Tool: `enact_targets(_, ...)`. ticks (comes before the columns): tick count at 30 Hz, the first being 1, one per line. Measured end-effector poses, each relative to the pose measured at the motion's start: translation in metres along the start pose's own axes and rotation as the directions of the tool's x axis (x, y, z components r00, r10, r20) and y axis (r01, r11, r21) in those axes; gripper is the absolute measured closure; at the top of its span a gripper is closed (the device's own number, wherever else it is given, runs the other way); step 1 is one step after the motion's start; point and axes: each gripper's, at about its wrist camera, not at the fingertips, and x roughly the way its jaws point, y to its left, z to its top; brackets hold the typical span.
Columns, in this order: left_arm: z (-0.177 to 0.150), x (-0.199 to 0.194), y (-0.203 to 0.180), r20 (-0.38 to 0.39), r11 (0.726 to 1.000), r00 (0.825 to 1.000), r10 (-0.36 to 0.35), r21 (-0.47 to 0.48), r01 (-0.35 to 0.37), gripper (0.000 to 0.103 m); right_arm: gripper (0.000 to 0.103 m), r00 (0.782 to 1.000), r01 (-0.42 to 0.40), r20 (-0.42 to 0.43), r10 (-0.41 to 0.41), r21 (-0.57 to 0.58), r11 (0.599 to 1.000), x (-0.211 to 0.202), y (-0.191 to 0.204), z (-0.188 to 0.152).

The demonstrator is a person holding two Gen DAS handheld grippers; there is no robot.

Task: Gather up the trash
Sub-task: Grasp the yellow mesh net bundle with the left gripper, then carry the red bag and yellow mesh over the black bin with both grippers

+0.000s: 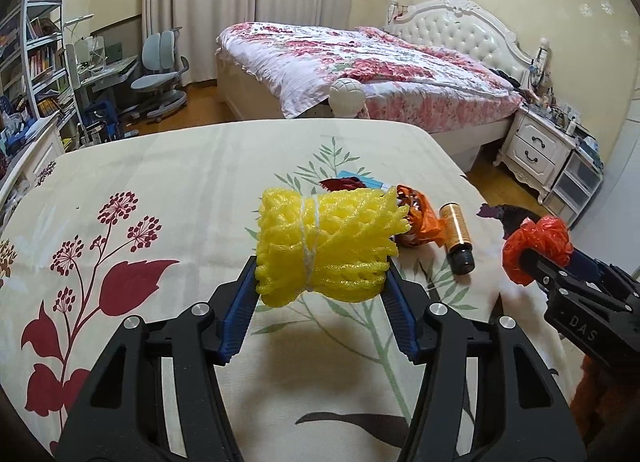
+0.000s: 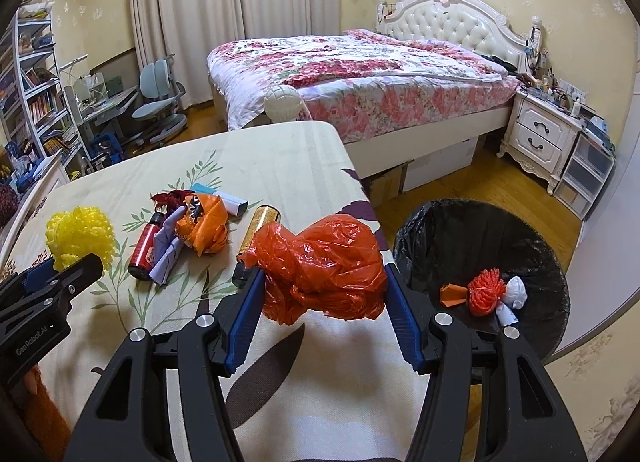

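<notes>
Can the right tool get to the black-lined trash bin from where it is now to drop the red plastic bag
Probably yes. The right tool grips the crumpled red plastic bag, and the black-lined trash bin stands open just past the table edge, nothing between them.

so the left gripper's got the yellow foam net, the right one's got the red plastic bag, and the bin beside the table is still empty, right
Not quite: the bin is not empty. The right wrist view shows an orange-red foam net, a white wad and an orange scrap inside it. The rest holds: the left gripper grips the yellow foam net, the right gripper the red plastic bag.
</notes>
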Motion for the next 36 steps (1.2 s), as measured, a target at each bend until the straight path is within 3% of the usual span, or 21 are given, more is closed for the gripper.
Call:
enact_targets(17, 0.011, 0.013, -0.096, 0.024, 0.986, 0.995, -0.102, 0.132, 0.098, 0.046, 0.045, 0.992, 0.118, 0.043, -0.122, 0.095, 0.988, -0.015, -0.073, 0.005)
enact_targets(26, 0.015, 0.035, -0.151, 0.010, 0.971, 0.990, -0.141, 0.197, 0.136, 0.046, 0.045, 0.981, 0.188, 0.013, -0.193, 0.168, 0.968, -0.003, -0.124, 0.005)
enact_targets(36, 0.018, 0.060, -0.203, 0.000, 0.956, 0.986, -0.167, 0.246, 0.162, 0.046, 0.045, 0.963, 0.260, 0.016, -0.268, 0.192, 0.946, 0.005, -0.155, 0.004)
